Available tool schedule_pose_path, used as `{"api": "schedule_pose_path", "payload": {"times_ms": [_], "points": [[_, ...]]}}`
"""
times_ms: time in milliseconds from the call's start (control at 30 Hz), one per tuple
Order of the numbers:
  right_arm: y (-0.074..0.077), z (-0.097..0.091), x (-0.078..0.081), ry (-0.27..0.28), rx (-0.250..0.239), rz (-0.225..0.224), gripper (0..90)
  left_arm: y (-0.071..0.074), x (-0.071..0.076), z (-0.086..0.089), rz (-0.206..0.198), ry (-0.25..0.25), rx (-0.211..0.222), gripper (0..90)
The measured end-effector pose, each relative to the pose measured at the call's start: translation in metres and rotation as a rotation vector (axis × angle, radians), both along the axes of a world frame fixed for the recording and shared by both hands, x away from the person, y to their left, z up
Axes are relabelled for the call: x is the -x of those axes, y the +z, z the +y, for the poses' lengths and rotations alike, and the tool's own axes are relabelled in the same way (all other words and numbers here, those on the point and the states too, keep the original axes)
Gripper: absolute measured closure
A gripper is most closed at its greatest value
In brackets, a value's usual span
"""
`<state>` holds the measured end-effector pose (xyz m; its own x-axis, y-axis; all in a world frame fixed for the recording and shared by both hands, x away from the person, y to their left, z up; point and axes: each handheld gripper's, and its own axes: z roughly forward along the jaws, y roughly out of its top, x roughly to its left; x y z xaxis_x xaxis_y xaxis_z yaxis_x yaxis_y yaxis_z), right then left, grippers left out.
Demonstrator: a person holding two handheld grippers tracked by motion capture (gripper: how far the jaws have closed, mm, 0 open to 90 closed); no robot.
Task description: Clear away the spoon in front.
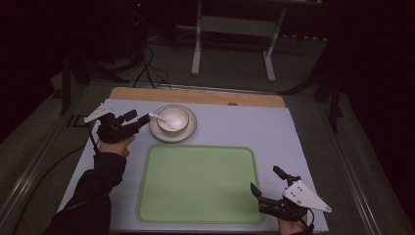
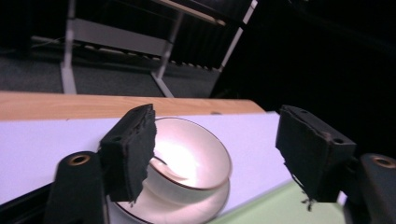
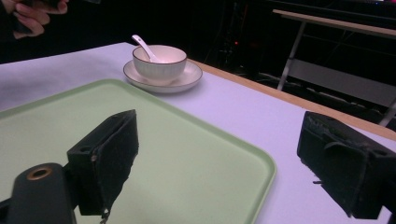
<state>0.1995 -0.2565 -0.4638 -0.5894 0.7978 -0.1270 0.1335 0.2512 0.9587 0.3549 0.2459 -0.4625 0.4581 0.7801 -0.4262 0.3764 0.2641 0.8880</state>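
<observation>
The left gripper has its jaws wide apart just beside the white ceramic bowl, which holds a white spoon and stands on a white saucer. The right gripper, also wide, hovers at the pale green tray corner.

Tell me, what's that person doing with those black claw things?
A person holds a gripper in each hand. The left gripper, open, is right up beside a white bowl with a spoon in it, sitting on a saucer. The right gripper, also open, waits by the corner of a green tray with nothing on it.
</observation>
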Motion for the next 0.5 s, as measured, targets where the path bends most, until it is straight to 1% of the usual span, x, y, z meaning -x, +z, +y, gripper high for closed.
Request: {"api": "schedule_pose_path", "payload": {"times_ms": [67,100,133,167,200,233,300,333,400,433,467,500], "points": [[0.000,0.000,0.000,-0.001,0.000,0.001,12.4,-0.007,-0.005,0.001,0.023,0.029,0.035,31.2],[0.000,0.000,0.000,-0.001,0.000,0.001,12.4,-0.007,-0.005,0.001,0.023,0.029,0.035,33.4],[0.000,0.000,0.000,0.000,0.000,0.002,12.4,-0.014,-0.010,0.002,0.040,0.046,0.054,33.4],[-0.001,0.000,0.000,0.001,0.000,0.002,12.4,-0.016,-0.012,0.001,0.046,0.056,0.058,36.0],[-0.001,0.000,0.000,0.001,-0.001,0.002,12.4,-0.022,-0.016,0.001,0.059,0.066,0.069,36.6],[-0.001,0.000,0.000,0.001,-0.002,0.002,12.4,-0.024,-0.017,0.000,0.066,0.076,0.069,36.6],[-0.001,0.000,-0.001,0.002,-0.002,0.003,12.4,-0.024,-0.017,0.000,0.066,0.076,0.069,36.6],[-0.001,0.000,-0.001,0.002,-0.002,0.003,12.4,-0.030,-0.023,-0.002,0.088,0.081,0.084,36.6],[-0.001,0.000,-0.001,0.005,-0.005,0.006,12.4,-0.033,-0.027,-0.004,0.104,0.084,0.094,36.5],[-0.001,0.000,-0.001,0.005,-0.005,0.007,12.4,-0.035,-0.029,-0.005,0.112,0.092,0.092,36.5],[-0.001,0.000,-0.001,0.005,-0.006,0.007,12.4,-0.036,-0.031,-0.005,0.124,0.098,0.106,36.4],[-0.001,0.000,-0.001,0.005,-0.006,0.007,12.4,-0.036,-0.031,-0.005,0.124,0.098,0.106,36.1]]}}
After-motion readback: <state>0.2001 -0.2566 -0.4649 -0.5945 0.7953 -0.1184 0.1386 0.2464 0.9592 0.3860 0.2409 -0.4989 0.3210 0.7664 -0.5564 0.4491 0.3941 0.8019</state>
